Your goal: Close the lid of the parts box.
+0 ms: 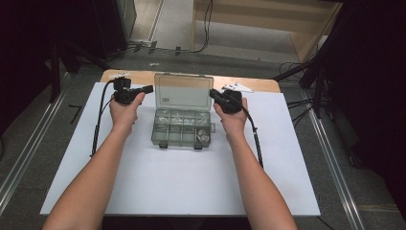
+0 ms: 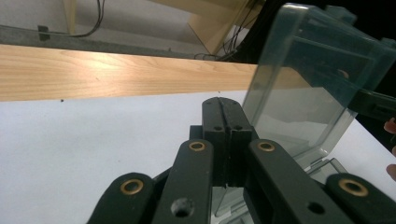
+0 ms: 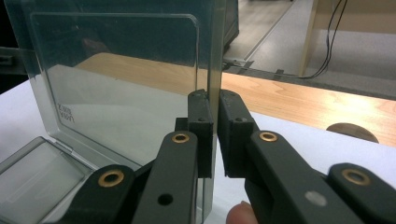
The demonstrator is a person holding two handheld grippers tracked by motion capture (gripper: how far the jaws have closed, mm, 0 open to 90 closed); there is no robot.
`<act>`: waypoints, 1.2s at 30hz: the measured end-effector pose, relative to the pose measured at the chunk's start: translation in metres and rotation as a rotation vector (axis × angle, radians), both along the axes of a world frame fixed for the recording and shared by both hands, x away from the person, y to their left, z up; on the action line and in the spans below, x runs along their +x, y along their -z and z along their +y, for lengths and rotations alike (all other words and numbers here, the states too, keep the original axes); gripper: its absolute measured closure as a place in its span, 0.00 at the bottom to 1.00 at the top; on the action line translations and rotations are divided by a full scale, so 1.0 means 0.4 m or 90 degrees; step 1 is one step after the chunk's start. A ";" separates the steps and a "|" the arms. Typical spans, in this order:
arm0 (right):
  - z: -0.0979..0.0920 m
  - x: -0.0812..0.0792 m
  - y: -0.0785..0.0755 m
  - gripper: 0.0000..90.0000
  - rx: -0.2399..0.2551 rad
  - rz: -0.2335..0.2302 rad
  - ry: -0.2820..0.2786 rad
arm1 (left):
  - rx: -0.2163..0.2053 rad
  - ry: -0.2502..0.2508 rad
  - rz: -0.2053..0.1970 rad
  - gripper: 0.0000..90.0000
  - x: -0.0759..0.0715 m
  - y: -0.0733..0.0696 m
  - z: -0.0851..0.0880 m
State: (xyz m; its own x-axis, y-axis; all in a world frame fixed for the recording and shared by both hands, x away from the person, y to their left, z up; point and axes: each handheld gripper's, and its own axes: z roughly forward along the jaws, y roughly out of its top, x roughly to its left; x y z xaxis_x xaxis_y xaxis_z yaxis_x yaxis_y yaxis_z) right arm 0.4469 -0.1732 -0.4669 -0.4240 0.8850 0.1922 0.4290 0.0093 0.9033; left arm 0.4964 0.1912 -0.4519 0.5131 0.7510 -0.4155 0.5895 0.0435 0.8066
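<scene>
Covering wood table (image 1: 249,84), white sheet (image 1: 182,177); grey floor (image 1: 201,36) w/ cables behind.

The right tongs (image 3: 215,105) pinch the side edge of the clear lid (image 3: 116,84), which stands upright from the open organiser box (image 3: 32,179) at lower left. The lid's thin edge sits between the two black jaws. A fingertip (image 3: 243,212) shows at the bottom. White tabletop (image 3: 322,149) runs to a wooden far edge.
</scene>
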 end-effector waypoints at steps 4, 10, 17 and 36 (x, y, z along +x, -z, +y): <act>-0.004 -0.006 0.001 0.92 -0.005 -0.014 -0.011 | -0.014 -0.001 0.016 0.99 0.023 0.000 -0.001; 0.002 -0.009 0.001 0.92 -0.009 -0.036 -0.021 | 0.008 0.000 0.019 0.99 0.037 0.000 -0.018; -0.005 -0.016 0.009 0.91 -0.002 -0.038 -0.022 | -0.013 0.011 0.017 0.99 0.041 0.005 -0.027; -0.046 -0.052 -0.006 0.60 0.016 -0.002 -0.063 | -0.011 0.046 -0.004 0.99 0.015 0.001 -0.043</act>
